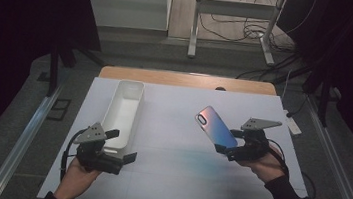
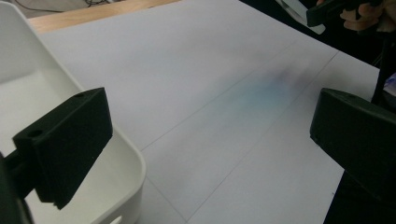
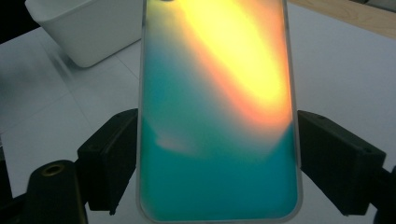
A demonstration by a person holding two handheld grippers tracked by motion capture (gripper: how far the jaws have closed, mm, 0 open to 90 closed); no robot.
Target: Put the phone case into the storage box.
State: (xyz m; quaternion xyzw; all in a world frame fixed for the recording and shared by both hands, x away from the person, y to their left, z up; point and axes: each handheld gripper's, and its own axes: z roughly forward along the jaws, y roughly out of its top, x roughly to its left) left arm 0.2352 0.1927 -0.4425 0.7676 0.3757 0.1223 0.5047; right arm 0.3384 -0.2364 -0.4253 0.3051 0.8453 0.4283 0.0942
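Note:
An iridescent phone case (image 1: 215, 127) hangs above the right half of the white table mat (image 1: 175, 180), tilted up and to the left. My right gripper (image 1: 225, 141) is shut on its lower end; in the right gripper view both jaws press the case's (image 3: 219, 116) two long edges. My left gripper (image 1: 121, 146) is at the near left, open, with nothing between its fingers (image 2: 65, 144). It hovers at the near end of the long white tray (image 1: 124, 111), one jaw over the tray's rim (image 2: 133, 158).
The white tray's corner (image 3: 88, 32) lies beyond the case in the right gripper view. A wooden table edge (image 1: 187, 79) runs behind the mat. Past it stand a metal frame's legs (image 1: 195, 26) and floor cables (image 1: 253, 30). Metal rails (image 1: 24, 137) flank the table.

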